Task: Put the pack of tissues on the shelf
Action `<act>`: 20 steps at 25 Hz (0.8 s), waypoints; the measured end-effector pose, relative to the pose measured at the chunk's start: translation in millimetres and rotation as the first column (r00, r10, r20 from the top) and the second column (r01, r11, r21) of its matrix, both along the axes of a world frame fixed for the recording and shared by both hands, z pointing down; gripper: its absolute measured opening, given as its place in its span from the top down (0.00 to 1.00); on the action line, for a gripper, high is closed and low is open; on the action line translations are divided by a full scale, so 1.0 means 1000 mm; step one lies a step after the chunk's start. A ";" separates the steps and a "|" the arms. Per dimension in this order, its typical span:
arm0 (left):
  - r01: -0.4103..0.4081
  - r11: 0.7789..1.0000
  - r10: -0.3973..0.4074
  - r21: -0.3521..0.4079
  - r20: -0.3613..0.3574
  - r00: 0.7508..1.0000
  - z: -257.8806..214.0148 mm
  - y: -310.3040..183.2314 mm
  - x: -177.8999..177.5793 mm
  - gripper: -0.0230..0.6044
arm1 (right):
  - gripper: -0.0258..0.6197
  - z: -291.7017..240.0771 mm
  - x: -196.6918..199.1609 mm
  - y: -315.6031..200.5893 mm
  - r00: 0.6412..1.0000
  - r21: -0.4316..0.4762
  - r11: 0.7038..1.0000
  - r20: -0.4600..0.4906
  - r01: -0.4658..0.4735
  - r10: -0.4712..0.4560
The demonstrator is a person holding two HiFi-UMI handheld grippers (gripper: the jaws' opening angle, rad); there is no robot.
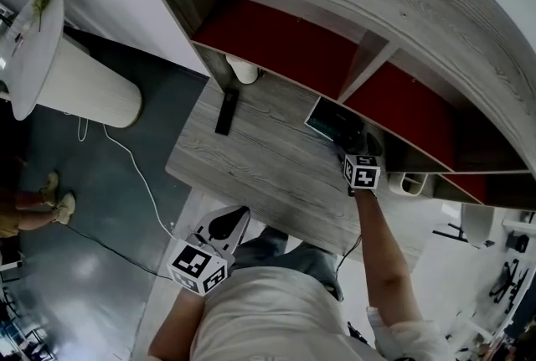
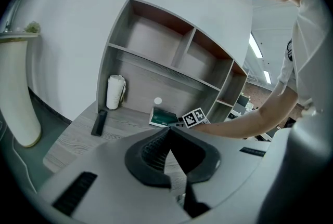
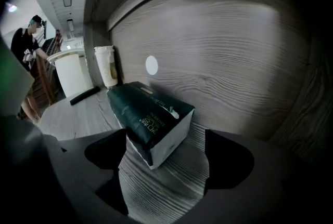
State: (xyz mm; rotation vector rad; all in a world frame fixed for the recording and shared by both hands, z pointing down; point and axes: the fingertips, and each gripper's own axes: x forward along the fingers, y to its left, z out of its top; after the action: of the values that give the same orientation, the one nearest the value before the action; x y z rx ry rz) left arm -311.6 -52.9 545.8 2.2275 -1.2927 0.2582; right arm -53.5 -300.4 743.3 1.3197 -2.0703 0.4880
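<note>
Left tongs (image 1: 224,227) hang clenched and empty beside the person's body, off the tabletop (image 1: 260,171). Right tongs (image 3: 166,158) are released, jaws wide apart, with the near end of the pack of tissues (image 3: 151,114) reaching between them, not gripped. Pack lies on the tabletop by the back panel, below the shelf (image 2: 171,69). Judged light, soft and crushable, with slippery film. Grip gently across the narrow sides.
</note>
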 end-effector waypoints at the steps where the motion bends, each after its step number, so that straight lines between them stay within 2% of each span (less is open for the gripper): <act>1: 0.001 1.000 -0.001 -0.003 0.002 1.000 0.001 0.001 0.000 0.94 | 0.24 0.001 0.000 -0.003 1.000 -0.006 1.000 0.013 -0.016 0.017; 6: 0.013 1.000 -0.013 -0.013 0.013 1.000 0.004 0.007 -0.004 0.94 | 0.24 0.011 -0.003 -0.015 0.994 -0.031 0.995 0.046 -0.095 0.097; 10: 0.025 1.000 -0.025 -0.016 0.020 0.999 0.004 0.012 -0.007 0.94 | 0.24 0.017 0.002 -0.026 0.976 -0.069 0.979 0.087 -0.192 0.198; 16: 0.039 0.999 -0.038 -0.010 0.032 0.999 0.001 0.019 -0.008 0.94 | 0.24 0.016 0.002 -0.032 0.985 -0.078 0.984 0.058 -0.157 0.162; 20: 0.028 1.000 -0.028 -0.004 0.038 0.999 -0.002 0.024 0.001 0.94 | 0.24 0.015 0.007 -0.023 0.984 -0.090 0.982 0.053 -0.167 0.172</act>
State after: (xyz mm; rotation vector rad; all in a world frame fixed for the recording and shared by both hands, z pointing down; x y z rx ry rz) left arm -310.8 -29.4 544.1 2.2092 -1.3414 0.2937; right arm -46.5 -323.3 758.8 1.4538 -1.9714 0.6909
